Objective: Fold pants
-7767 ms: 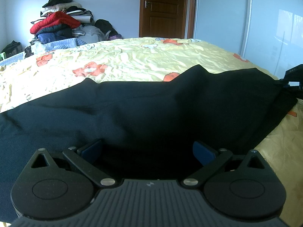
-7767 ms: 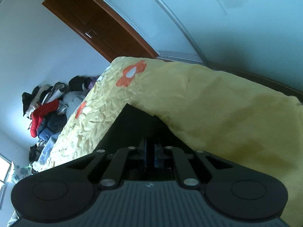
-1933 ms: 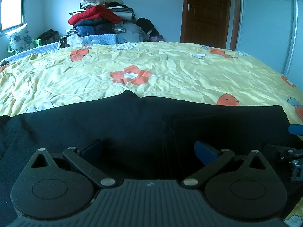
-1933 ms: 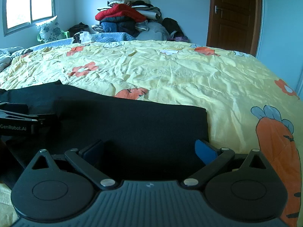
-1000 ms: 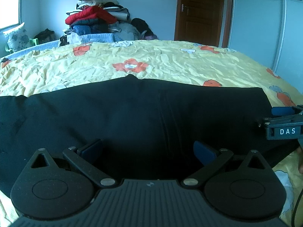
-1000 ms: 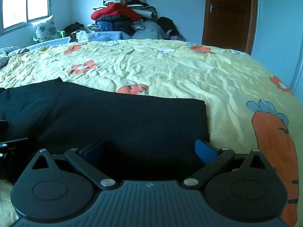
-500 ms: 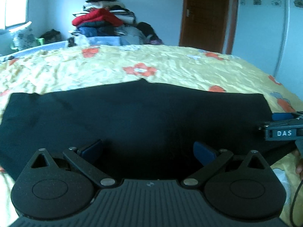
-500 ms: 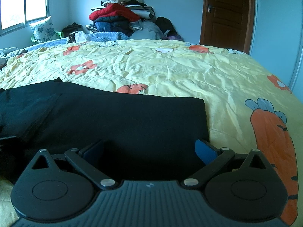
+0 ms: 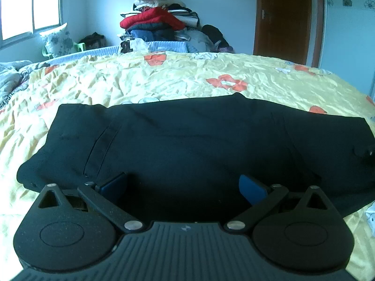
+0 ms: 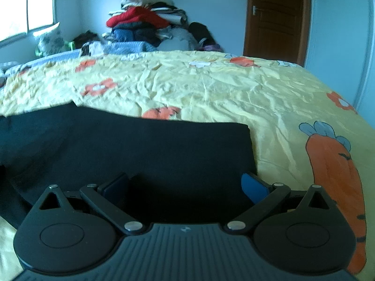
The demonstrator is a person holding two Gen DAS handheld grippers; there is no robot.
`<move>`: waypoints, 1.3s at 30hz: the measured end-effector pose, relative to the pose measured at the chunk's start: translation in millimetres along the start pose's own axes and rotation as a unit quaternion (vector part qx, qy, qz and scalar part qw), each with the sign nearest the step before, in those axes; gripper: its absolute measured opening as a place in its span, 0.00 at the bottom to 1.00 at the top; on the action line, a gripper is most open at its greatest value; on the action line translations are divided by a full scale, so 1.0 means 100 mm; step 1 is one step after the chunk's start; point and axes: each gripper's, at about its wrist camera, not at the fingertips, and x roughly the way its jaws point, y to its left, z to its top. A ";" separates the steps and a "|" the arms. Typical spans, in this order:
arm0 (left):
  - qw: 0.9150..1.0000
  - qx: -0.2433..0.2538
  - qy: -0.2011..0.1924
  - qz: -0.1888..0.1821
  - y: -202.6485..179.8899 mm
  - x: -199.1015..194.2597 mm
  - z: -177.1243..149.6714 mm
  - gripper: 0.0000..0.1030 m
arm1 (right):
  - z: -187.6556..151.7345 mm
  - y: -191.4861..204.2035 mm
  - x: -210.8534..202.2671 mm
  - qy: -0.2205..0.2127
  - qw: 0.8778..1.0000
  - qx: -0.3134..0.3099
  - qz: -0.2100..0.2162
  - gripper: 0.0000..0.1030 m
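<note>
The black pants (image 9: 187, 140) lie folded in a long flat band across the near part of the yellow bed. My left gripper (image 9: 182, 185) is open and empty, held over the near edge of the pants, left of their middle. My right gripper (image 10: 185, 185) is open and empty over the right end of the pants (image 10: 140, 145), whose square right edge lies just beyond its right finger. A small dark part of the right gripper shows at the right edge of the left wrist view.
The yellow flowered bedspread (image 9: 187, 77) covers the whole bed, with a carrot print (image 10: 332, 164) to the right of the pants. A pile of clothes (image 9: 159, 25) stands at the far wall. A brown door (image 9: 283, 16) is at the far right.
The left gripper has shifted left along the pants, so their left end now shows. The right gripper has slid out of the left view. Both stay open.
</note>
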 end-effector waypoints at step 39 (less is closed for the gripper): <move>0.996 -0.033 -0.043 0.072 0.61 -0.42 -0.01 1.00 | 0.07 1.59 -0.33 -0.135 0.934 -0.330 0.031 1.00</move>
